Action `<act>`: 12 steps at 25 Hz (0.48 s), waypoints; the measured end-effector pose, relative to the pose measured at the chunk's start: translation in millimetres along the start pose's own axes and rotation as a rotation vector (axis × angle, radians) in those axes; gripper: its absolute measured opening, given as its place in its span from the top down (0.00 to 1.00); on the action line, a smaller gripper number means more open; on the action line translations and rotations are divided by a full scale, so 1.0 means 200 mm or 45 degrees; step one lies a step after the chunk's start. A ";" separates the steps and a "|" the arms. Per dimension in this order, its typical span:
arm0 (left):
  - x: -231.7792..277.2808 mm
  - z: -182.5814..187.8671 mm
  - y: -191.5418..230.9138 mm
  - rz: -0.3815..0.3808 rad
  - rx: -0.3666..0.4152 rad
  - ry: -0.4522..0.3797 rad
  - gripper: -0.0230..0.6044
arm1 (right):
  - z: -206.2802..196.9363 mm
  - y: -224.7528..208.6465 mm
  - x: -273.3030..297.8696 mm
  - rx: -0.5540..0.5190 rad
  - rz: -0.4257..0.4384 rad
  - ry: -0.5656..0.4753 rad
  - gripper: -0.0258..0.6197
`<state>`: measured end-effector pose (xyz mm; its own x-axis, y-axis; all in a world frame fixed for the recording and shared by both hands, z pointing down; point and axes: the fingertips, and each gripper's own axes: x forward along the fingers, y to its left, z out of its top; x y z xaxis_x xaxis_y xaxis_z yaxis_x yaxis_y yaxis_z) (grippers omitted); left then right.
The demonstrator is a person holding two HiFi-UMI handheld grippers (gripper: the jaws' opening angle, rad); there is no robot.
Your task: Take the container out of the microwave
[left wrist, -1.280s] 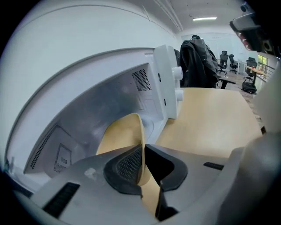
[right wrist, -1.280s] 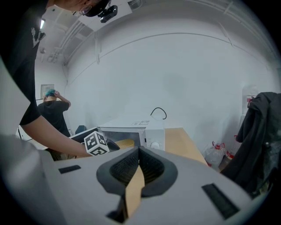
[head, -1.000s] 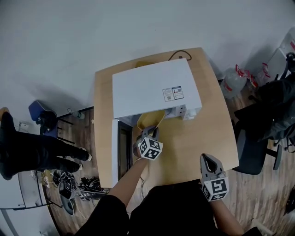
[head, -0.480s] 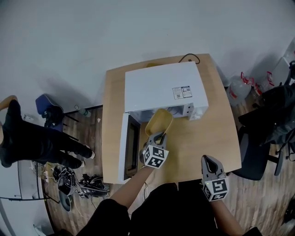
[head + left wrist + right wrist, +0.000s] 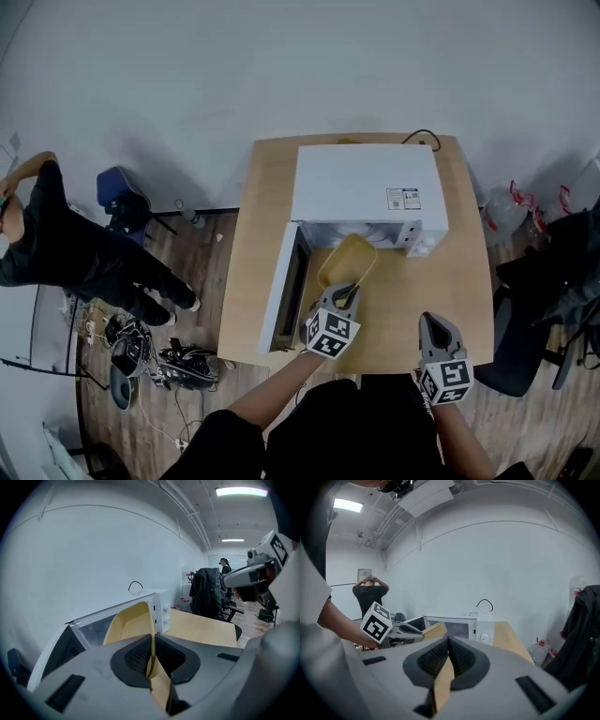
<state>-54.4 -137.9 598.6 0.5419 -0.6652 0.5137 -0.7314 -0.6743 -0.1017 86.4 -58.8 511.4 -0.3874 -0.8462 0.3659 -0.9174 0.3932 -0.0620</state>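
A white microwave (image 5: 366, 192) stands at the back of the wooden table (image 5: 469, 281) with its door (image 5: 286, 286) swung open to the left. The pale yellow container (image 5: 347, 260) hangs in front of the microwave's opening, above the table, tilted. My left gripper (image 5: 339, 292) is shut on its near rim. In the left gripper view the thin rim (image 5: 151, 653) is pinched between the pads, and the container (image 5: 129, 623) rises beyond them. My right gripper (image 5: 436, 333) hovers near the table's front edge, shut and holding nothing. In the right gripper view the container (image 5: 436, 630) shows left of my right gripper (image 5: 447, 656).
A person in dark clothes (image 5: 56, 244) stands at the left, beside a blue chair (image 5: 117, 192). Bags and cables (image 5: 141, 356) litter the floor by the table's left side. At the right are a chair with a black jacket (image 5: 553, 281) and a water bottle (image 5: 502, 211).
My left gripper has drawn the yellow container out of the microwave's opening, towards me and upward. My right gripper has shifted only a little.
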 end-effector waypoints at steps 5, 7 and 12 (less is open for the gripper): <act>-0.20 0.10 -0.06 -0.086 -0.062 -0.102 0.92 | 0.07 0.06 0.02 -0.002 0.005 -0.032 0.87; -0.28 0.13 -0.08 -0.072 -0.080 -0.142 0.92 | 0.13 0.09 0.02 -0.012 0.010 -0.055 0.87; -0.48 0.26 -0.15 -0.039 -0.193 -0.262 0.92 | 0.24 0.14 -0.04 -0.017 0.013 -0.098 0.87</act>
<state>-62.5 -71.0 508.9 0.6260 -0.7072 0.3286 -0.7589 -0.6495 0.0479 58.9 -57.8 462.3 -0.4033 -0.8669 0.2929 -0.9121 0.4066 -0.0527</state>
